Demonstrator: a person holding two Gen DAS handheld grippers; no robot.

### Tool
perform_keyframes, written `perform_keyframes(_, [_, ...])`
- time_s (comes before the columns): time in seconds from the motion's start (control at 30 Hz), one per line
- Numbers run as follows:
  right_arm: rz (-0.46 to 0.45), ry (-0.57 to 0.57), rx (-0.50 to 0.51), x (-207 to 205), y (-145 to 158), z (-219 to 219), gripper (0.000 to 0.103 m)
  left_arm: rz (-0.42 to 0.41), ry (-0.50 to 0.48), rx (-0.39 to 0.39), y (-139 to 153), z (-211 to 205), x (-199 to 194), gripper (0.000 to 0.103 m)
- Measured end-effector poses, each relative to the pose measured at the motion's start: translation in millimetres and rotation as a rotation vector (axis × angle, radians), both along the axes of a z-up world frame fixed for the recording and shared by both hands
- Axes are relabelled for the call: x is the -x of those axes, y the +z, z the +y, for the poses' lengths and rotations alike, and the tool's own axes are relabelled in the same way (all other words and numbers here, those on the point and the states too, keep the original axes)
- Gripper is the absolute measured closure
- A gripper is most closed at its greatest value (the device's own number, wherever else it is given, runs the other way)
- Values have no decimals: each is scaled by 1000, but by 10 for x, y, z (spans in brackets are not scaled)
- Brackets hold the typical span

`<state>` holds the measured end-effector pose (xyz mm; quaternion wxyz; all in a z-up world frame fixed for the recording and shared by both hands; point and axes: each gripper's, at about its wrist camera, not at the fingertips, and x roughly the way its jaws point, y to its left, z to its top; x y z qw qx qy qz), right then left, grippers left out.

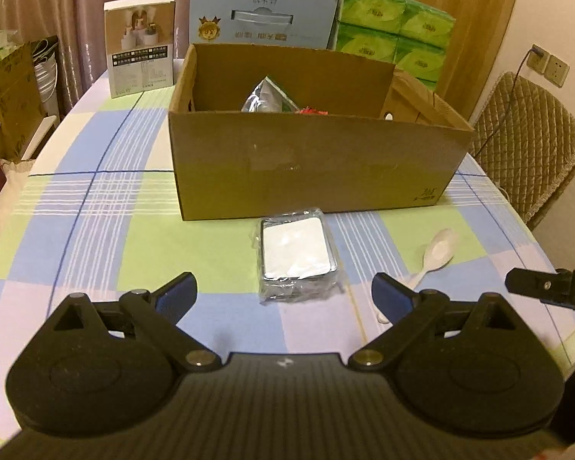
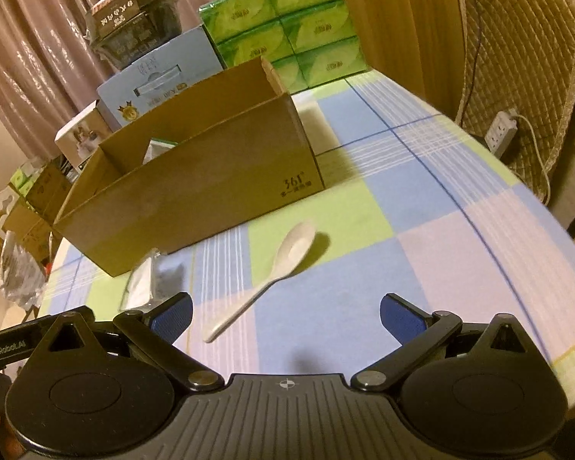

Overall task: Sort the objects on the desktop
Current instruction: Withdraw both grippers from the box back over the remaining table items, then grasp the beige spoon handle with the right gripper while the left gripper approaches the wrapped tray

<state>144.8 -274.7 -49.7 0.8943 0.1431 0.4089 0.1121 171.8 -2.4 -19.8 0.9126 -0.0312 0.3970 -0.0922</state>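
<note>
An open cardboard box (image 1: 310, 168) stands on the checked tablecloth; it holds a silvery bag (image 1: 266, 97) and something red. In front of it lies a plastic-wrapped pack with a white face (image 1: 297, 253), and to its right a white plastic spoon (image 1: 435, 255). My left gripper (image 1: 283, 299) is open, just short of the pack. My right gripper (image 2: 285, 316) is open, just short of the spoon (image 2: 272, 272), whose handle points toward its left finger. The box (image 2: 195, 191) and the pack (image 2: 149, 283) show at the left of the right wrist view.
Behind the box stand a white carton (image 1: 142, 46), a light blue carton (image 1: 262, 15) and stacked green tissue packs (image 1: 395, 34). A quilted chair (image 1: 525, 142) stands off the table's right edge. The right gripper's finger (image 1: 544, 287) enters at the right. A power strip (image 2: 500, 132) hangs by the chair.
</note>
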Motion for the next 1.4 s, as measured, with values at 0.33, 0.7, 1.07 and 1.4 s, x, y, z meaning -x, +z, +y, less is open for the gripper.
perform_keyframes(0.33, [-44,15,51,-117,-256,146,2,12,-44,-33,-312,-98,-184,7])
perform_keyframes(0.7, [-35,1,103,-410,-471,301,9,2,-33,-4,-437,-45,-321,7])
perform_keyframes(1.07, [-81,32,226,-713,-634,614,45,-8,-32,-6,-465,-24,-373,7])
perform_keyframes(1.4, [-133,113,322,-814,-765,809,73,-1,-48,-9,-492,-54,-395,7])
